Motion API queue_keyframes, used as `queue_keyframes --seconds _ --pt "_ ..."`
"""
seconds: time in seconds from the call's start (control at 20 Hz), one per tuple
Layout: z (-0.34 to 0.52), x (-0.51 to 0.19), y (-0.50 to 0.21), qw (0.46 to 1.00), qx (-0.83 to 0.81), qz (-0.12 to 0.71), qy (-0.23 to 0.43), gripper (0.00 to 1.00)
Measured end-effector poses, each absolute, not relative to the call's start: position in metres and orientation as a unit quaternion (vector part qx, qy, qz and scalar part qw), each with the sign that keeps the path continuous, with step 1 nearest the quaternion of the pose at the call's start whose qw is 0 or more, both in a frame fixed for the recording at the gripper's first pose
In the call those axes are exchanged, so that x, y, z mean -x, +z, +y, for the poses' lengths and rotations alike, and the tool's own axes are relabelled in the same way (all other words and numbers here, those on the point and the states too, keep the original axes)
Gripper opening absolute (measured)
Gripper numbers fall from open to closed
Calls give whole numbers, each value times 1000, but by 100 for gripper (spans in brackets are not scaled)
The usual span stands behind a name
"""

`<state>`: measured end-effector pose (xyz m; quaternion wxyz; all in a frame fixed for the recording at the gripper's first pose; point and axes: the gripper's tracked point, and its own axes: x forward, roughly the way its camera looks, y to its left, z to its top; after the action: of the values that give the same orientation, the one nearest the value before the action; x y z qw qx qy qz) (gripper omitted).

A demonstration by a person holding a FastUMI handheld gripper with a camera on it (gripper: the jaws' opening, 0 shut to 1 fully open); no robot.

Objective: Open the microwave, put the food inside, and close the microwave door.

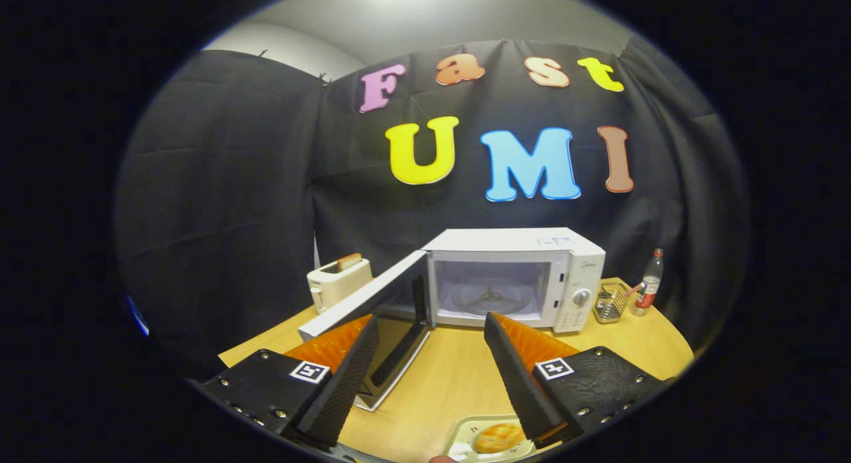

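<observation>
- White and boxy, the microwave (515, 277) is our landmark: it stands on the wooden counter (459, 376) against the booth wall, beyond the fingers.
- We see its door (369, 300) swung out on the hinge side, so the cavity lies open and the glass turntable (490, 298) inside is bare.
- We judge the first step, opening, as done; loading the food and shutting the door are both left.
- We find the food (497, 438), a round golden bun, on a pale tray (465, 431) on the counter well in front of the microwave, close under the gripper (429, 336) and just beside the nearer end of one finger.
- We hold the fingers spread wide, with nothing between them but bare counter and the lower edge of the door further off; neither finger presses on anything we can make out.
- One finger lies in line with the open door as we look along it, though we cannot tell whether they touch or the door merely sits behind it.
- Beside the microwave on the door side stands a cream toaster (338, 280) with a slice poking up; on the control side sit a small wire basket (611, 302) and a bottle (649, 283), both clear of the path to the cavity.
- Next, we reckon, the fingers must drop back to the tray, well short of the microwave.
</observation>
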<state>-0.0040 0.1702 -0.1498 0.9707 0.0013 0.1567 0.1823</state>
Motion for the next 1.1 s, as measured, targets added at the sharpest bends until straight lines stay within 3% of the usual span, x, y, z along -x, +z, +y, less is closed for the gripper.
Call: queue_keyframes --seconds 0.35,1.1 --pt "114 7 -228 957 20 261 126 97" --pt "80 56 -344 901 52 421 93 98"
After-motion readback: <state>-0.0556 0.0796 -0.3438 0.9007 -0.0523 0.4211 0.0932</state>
